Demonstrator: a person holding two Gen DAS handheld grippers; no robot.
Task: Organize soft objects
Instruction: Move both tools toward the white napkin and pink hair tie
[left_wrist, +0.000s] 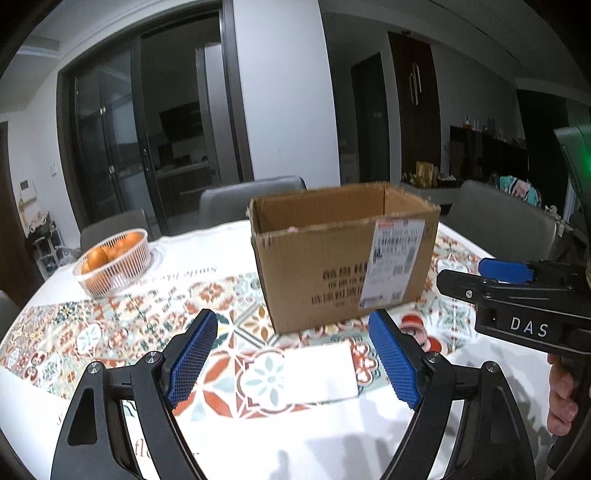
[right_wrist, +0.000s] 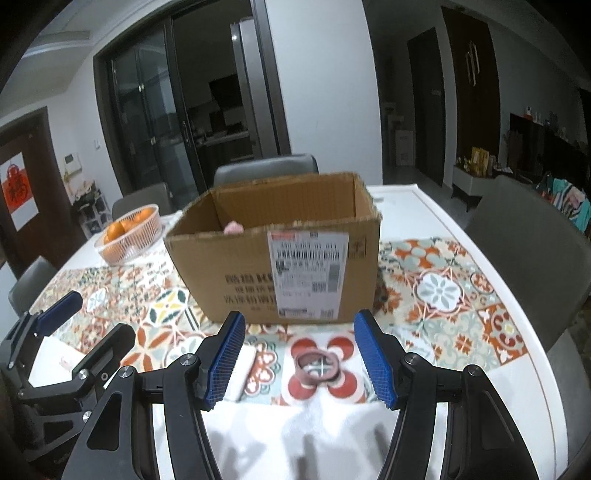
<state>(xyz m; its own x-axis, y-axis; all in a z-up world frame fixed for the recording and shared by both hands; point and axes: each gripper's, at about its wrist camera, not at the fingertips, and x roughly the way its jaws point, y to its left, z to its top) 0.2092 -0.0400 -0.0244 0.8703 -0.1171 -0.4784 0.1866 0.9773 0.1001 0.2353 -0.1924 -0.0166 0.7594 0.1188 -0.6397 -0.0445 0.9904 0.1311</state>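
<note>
An open cardboard box (left_wrist: 343, 254) stands in the middle of the patterned tablecloth; it also shows in the right wrist view (right_wrist: 284, 258), with something pink (right_wrist: 233, 228) peeking over its near rim. A white rectangular soft pad (left_wrist: 319, 373) lies on the cloth between the fingers of my open left gripper (left_wrist: 293, 363); its edge shows in the right wrist view (right_wrist: 242, 374). A dark red hair tie (right_wrist: 318, 363) lies on the cloth between the fingers of my open right gripper (right_wrist: 299, 360). Both grippers are empty.
A white wire basket of oranges (left_wrist: 112, 260) stands at the left of the table, also in the right wrist view (right_wrist: 127, 234). Grey chairs (right_wrist: 532, 266) surround the table. The other gripper shows at the right edge (left_wrist: 517, 295) and at the left edge (right_wrist: 55, 350).
</note>
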